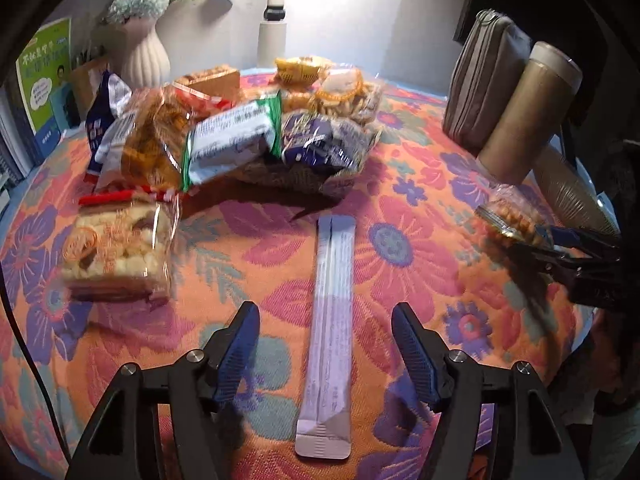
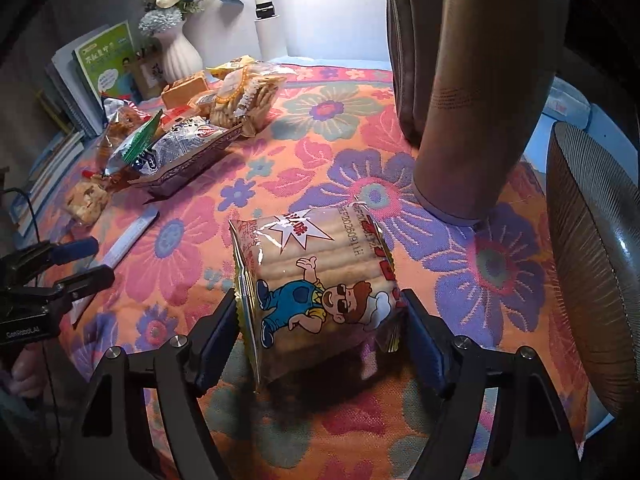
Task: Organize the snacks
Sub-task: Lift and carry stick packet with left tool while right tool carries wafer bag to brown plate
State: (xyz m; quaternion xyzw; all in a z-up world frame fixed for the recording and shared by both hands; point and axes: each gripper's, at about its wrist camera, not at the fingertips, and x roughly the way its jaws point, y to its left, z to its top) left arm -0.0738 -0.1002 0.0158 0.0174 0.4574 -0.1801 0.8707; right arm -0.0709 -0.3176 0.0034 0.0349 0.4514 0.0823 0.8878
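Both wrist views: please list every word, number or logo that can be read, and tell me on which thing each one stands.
"CanRobot.AI": on the left gripper body, right wrist view.
"20260911": partly legible date code on the biscuit pack held by the right gripper.
Chinese print on the green book: too blurred to read.
Small print on the long white sachet: too small to read.
Print on the piled snack packs: blurred.

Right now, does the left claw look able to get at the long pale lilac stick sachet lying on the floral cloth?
Probably yes: the left claw is open and the long pale lilac stick sachet lies lengthwise between its fingers, with nothing on top of it or blocking the way.
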